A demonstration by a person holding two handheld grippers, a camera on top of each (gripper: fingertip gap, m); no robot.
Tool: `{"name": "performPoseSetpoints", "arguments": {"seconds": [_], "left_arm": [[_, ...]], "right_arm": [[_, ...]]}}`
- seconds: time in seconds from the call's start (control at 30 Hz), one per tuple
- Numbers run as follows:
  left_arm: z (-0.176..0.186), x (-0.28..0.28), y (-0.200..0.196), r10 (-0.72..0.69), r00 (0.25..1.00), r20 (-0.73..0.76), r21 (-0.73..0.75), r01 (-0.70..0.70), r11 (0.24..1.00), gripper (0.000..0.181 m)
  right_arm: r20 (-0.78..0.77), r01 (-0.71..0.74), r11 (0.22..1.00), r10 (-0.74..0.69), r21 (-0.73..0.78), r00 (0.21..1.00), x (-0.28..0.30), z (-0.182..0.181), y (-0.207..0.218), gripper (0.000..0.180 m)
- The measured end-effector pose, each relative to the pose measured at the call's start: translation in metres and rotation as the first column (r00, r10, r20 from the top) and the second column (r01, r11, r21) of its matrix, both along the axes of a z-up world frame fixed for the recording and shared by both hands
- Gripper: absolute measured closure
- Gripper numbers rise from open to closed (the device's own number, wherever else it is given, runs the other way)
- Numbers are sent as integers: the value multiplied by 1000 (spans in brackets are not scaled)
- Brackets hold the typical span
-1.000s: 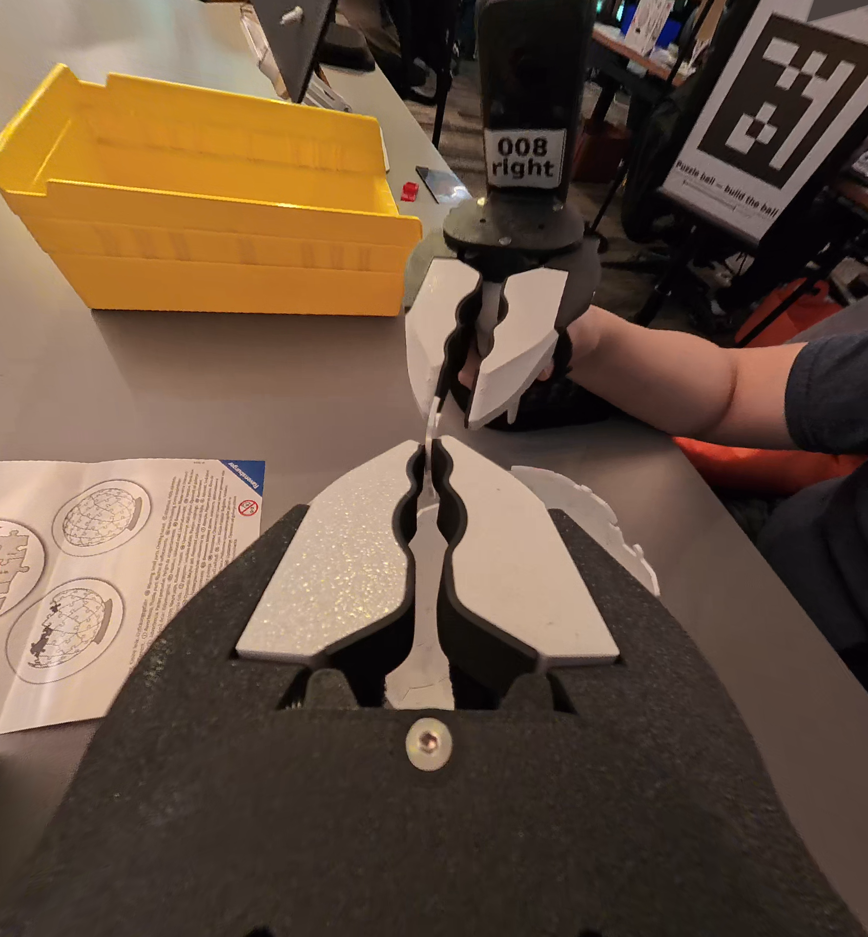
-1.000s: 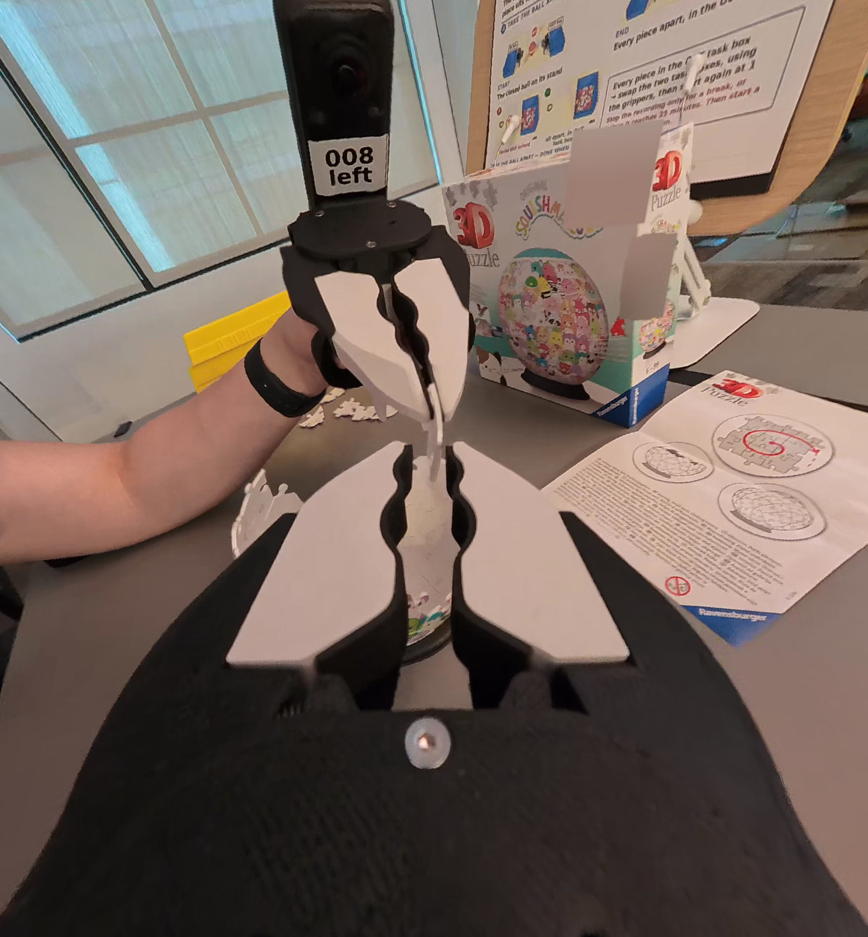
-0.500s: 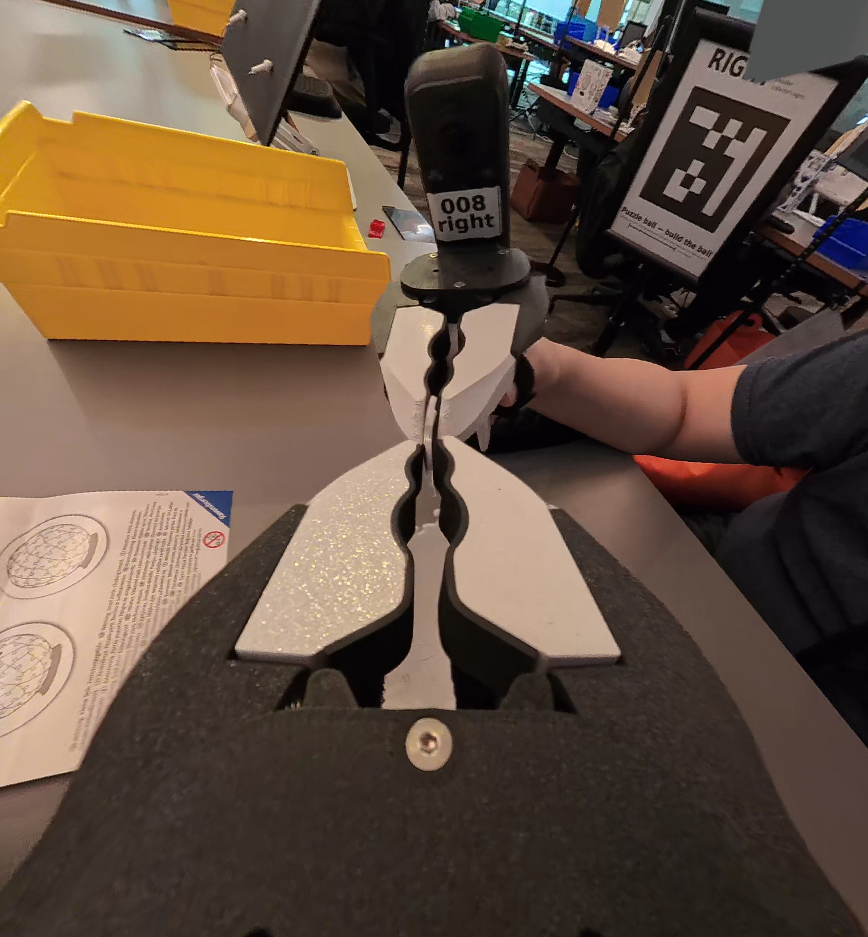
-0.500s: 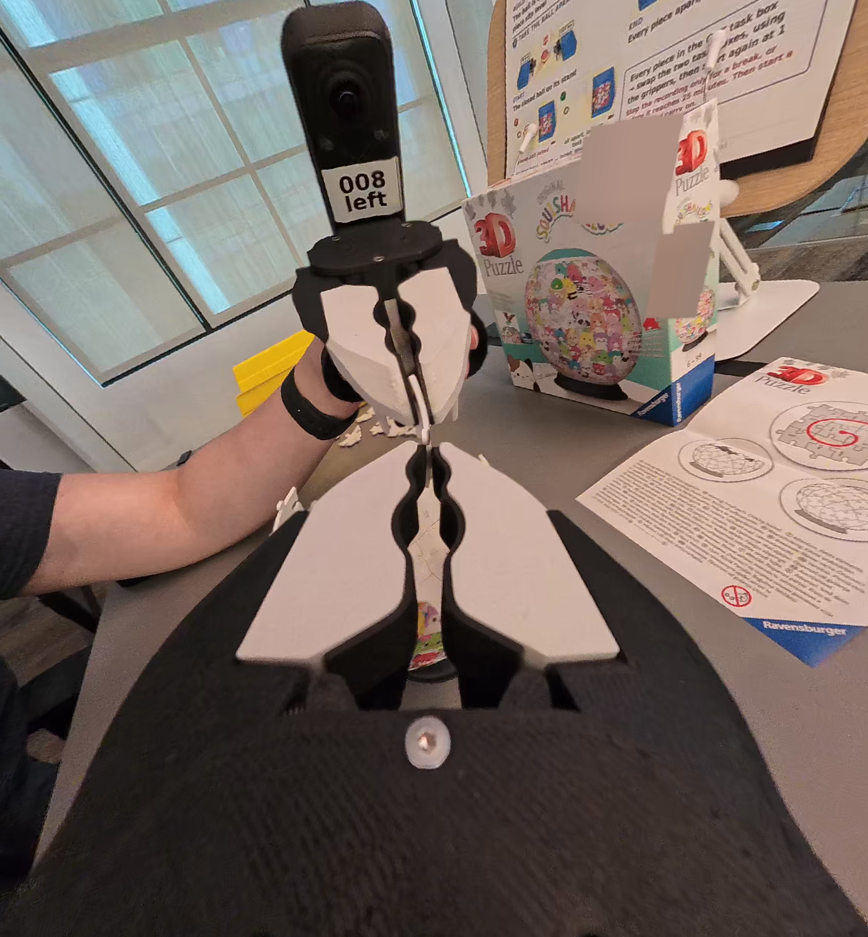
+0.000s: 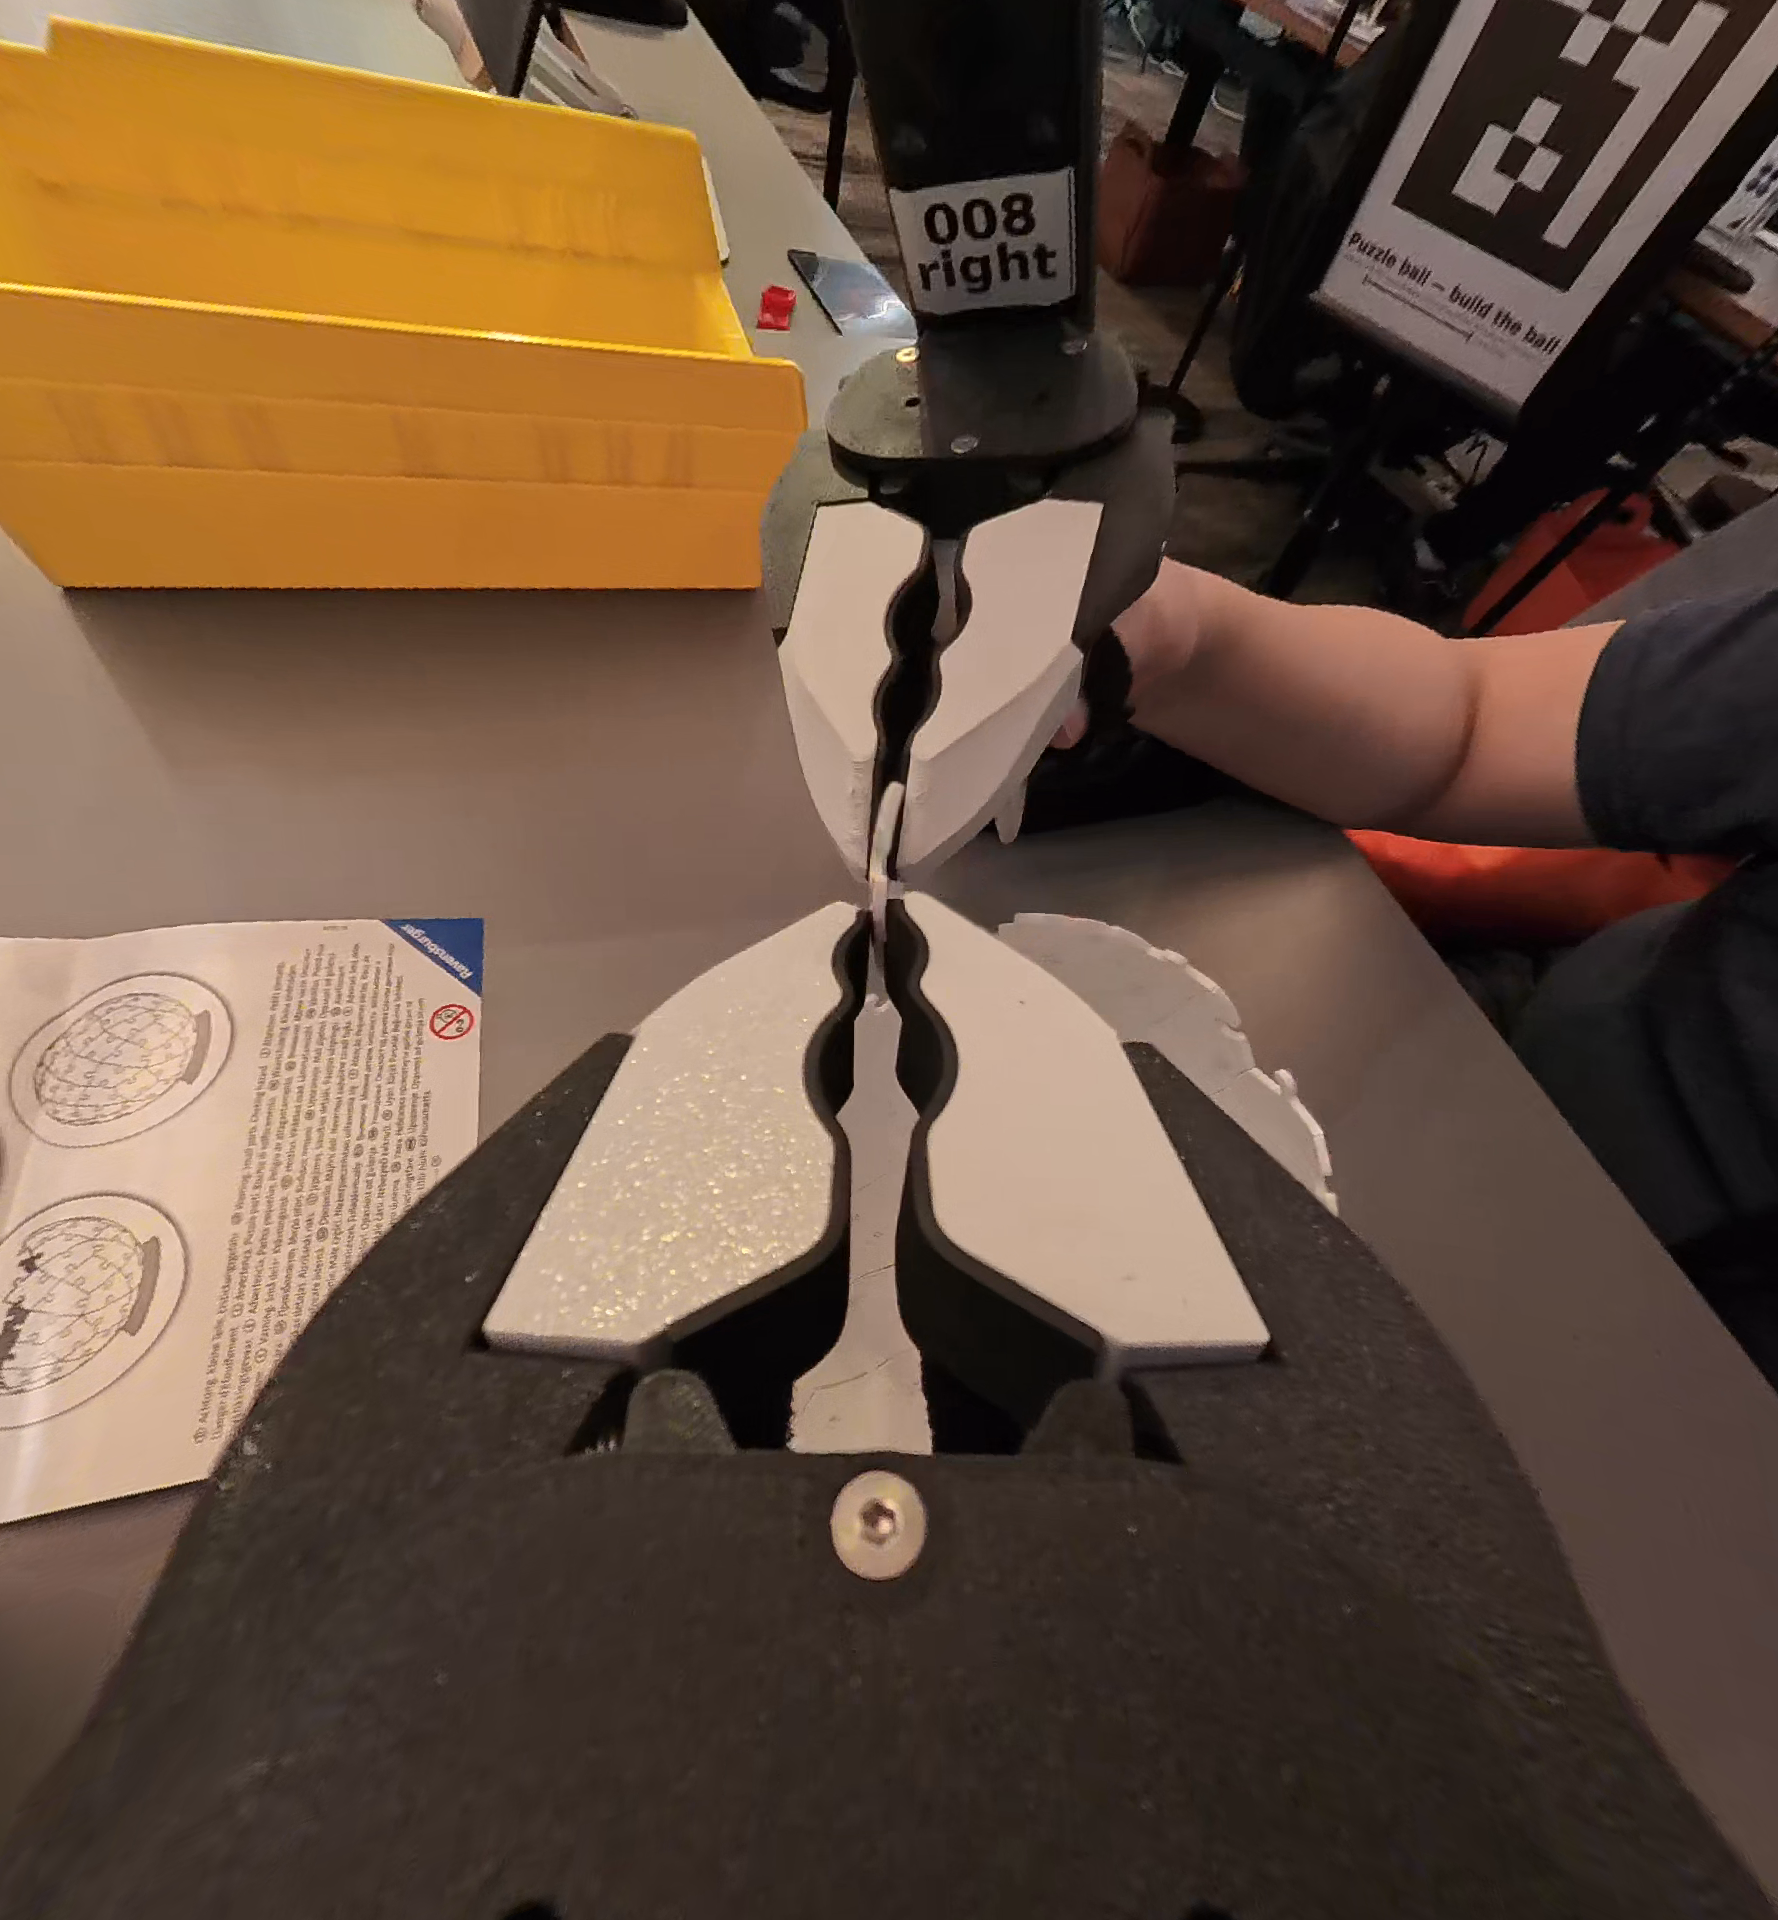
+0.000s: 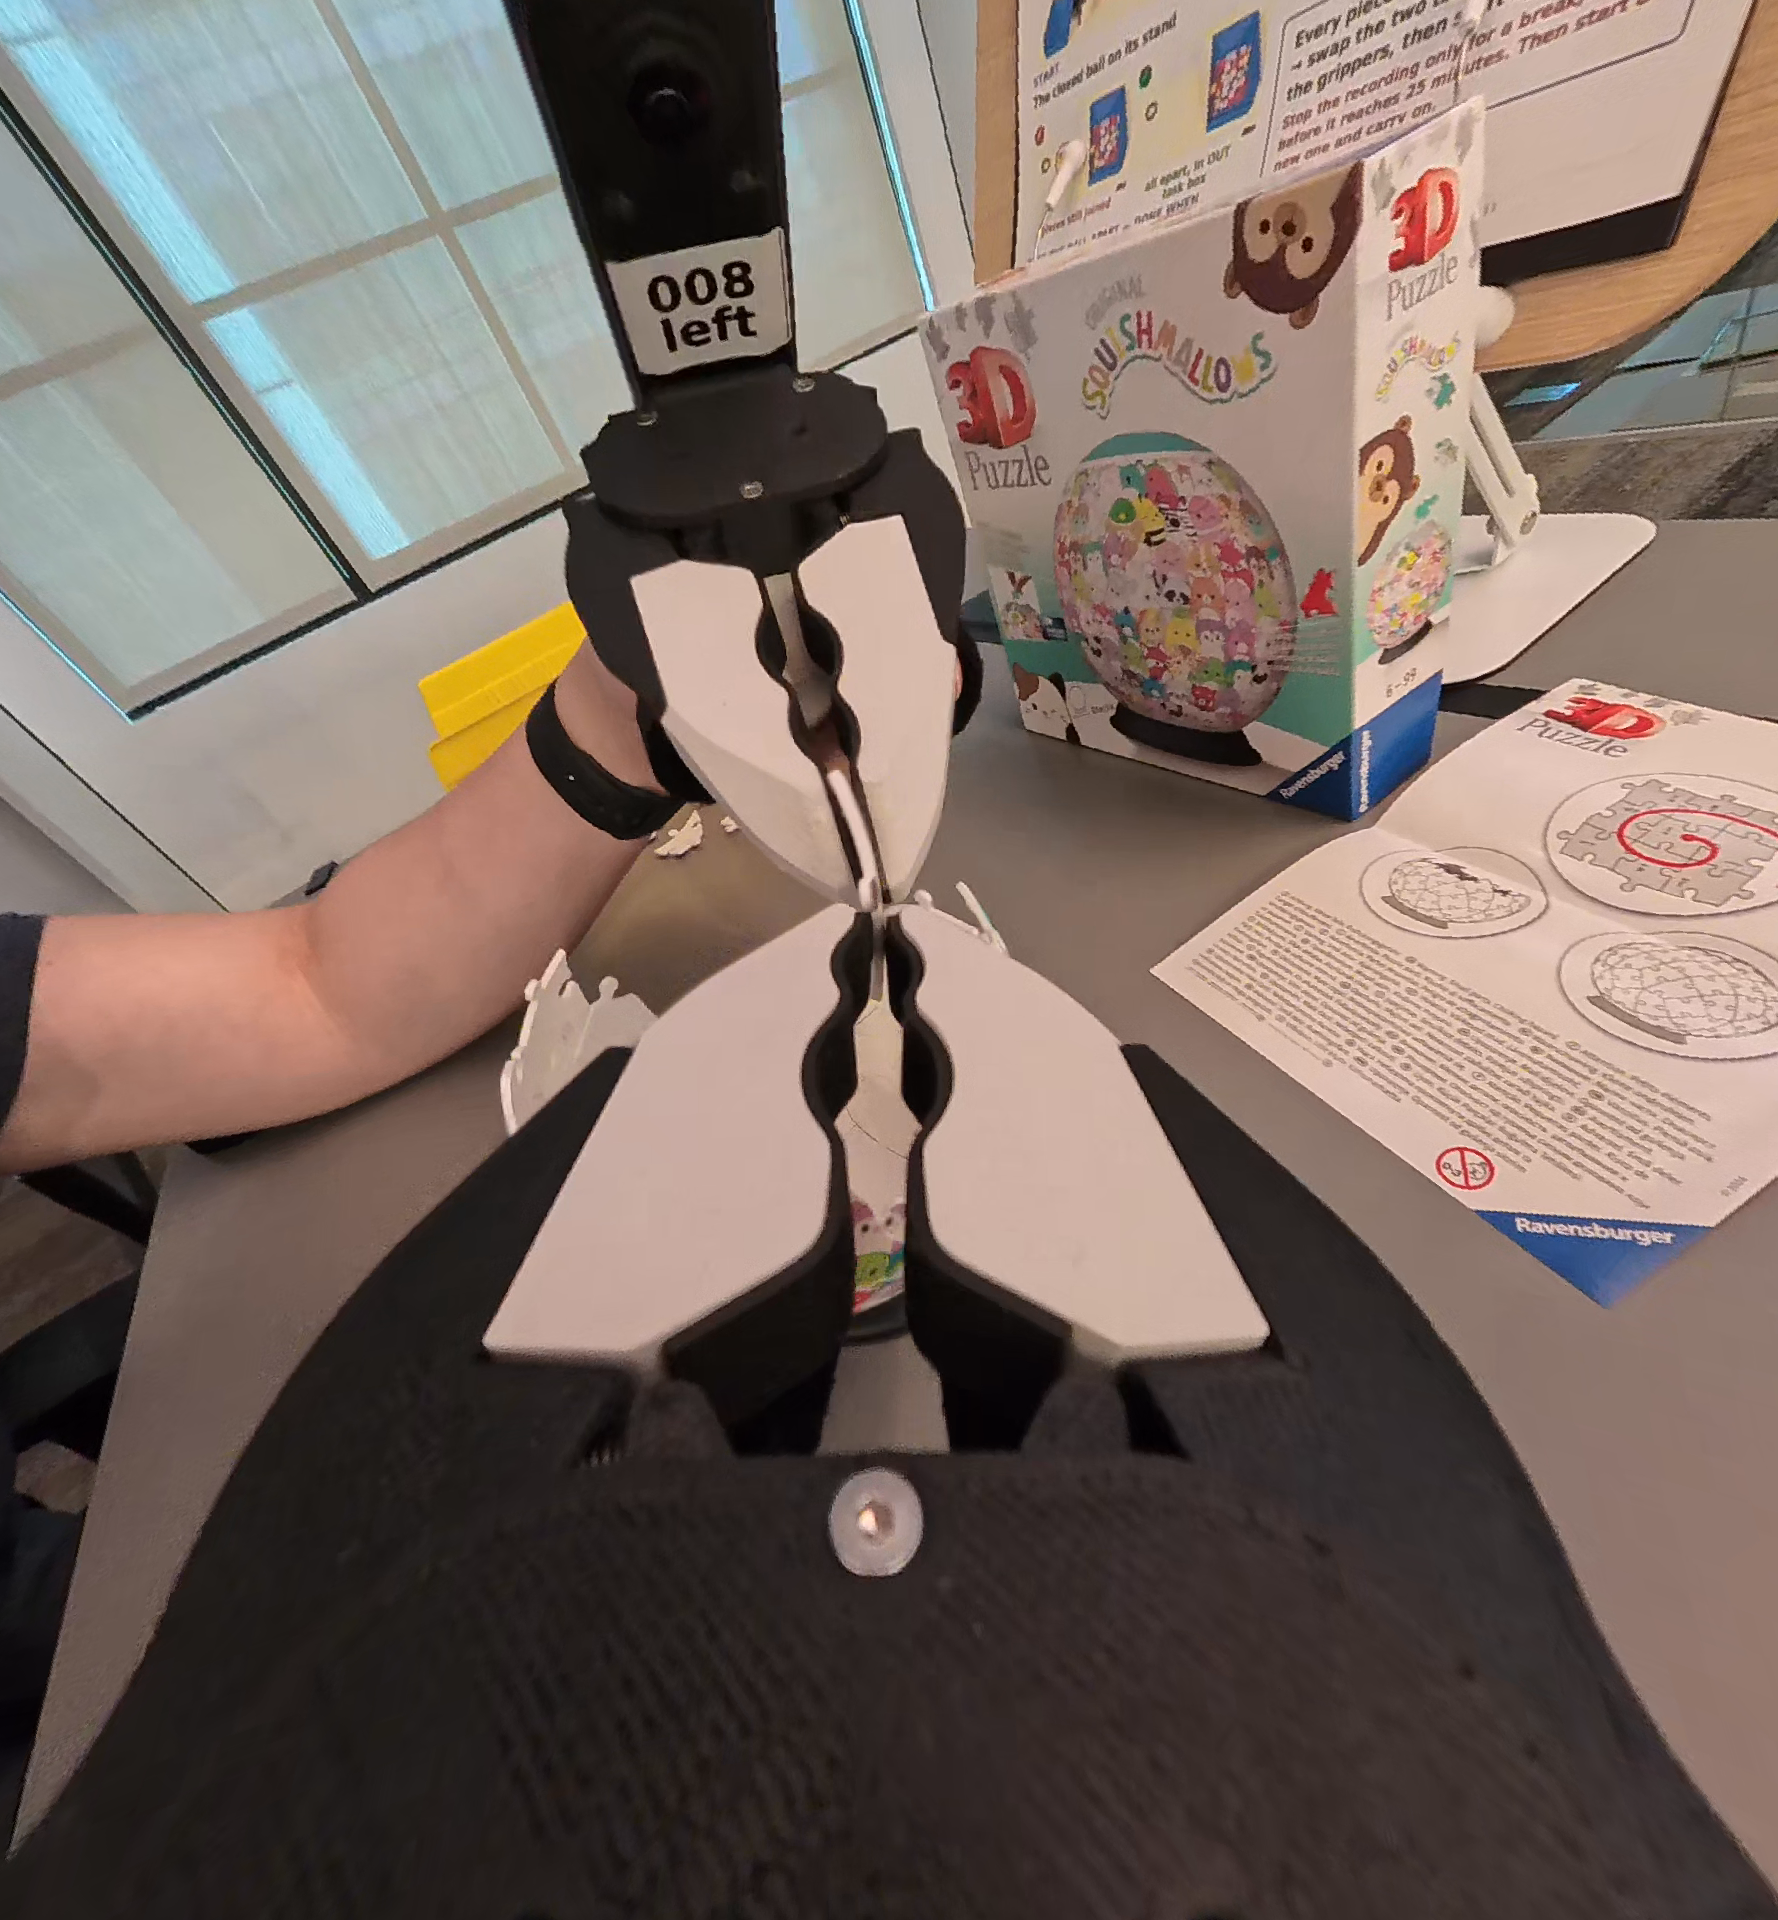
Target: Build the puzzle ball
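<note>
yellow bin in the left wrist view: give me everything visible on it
The yellow bin is a rectangular open-top tray of glossy plastic, with stepped, ridged side walls and a flat rim. It sits upright on the grey table, behind the leaflet and beside the right gripper, not touching either. Its interior looks empty as far as the view shows; the far end is cut off by the frame. A corner also shows in the right wrist view.

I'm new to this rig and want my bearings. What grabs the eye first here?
Dead centre, the left hand-held gripper and the right hand-held gripper meet tip to tip, each shut on a thin white puzzle piece, their edges touching. Behind the meeting point in the left wrist view sits a yellow bin; in the right wrist view, a colourful puzzle box stands beyond an unfolded instruction sheet.
</note>
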State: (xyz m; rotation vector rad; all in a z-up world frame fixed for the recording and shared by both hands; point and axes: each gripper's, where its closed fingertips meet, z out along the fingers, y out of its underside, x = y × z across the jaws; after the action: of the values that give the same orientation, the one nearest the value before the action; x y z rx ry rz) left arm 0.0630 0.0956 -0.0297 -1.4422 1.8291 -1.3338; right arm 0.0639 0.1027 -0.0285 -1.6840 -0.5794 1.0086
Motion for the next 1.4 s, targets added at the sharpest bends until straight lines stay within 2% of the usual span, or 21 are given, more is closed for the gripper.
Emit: {"name": "performPoseSetpoints", "arguments": {"seconds": [0.2,0.47,0.5,0.57,0.67,0.8,0.97,1.1,1.4], "left_arm": [[3,1,2,13,1000,21,6,-13,1000,179],[6,3,-2,3,999,37,-17,-2,1000,178],[8,4,2,24,999,39,-14,-24,1000,174],[13,1,14,83,994,64,-2,-83,997,152],[18,-5,30,141,987,82,-1,-142,990,138],[4,-9,37,148,989,22,13,-148,989,131],[-8,-6,38,135,991,-3,49,-134,990,134],[-19,-4,37,126,992,-27,96,-123,988,137],[-31,4,31,105,993,-45,88,-100,991,139]], "right_arm": [[-16,14,999,-14,44,1000,3,8,-1,173],[6,10,1000,-10,28,1000,3,7,-2,177],[15,14,1000,-14,15,1000,4,5,-2,177],[71,34,999,-31,-32,997,8,-7,1,177],[185,41,994,-22,-101,982,9,-27,2,177],[320,20,989,29,-147,947,3,-42,-1,177],[413,49,985,24,-165,910,3,-49,5,177],[434,61,981,25,-183,901,0,-52,7,177],[448,88,970,23,-225,894,1,-60,9,177]]}}
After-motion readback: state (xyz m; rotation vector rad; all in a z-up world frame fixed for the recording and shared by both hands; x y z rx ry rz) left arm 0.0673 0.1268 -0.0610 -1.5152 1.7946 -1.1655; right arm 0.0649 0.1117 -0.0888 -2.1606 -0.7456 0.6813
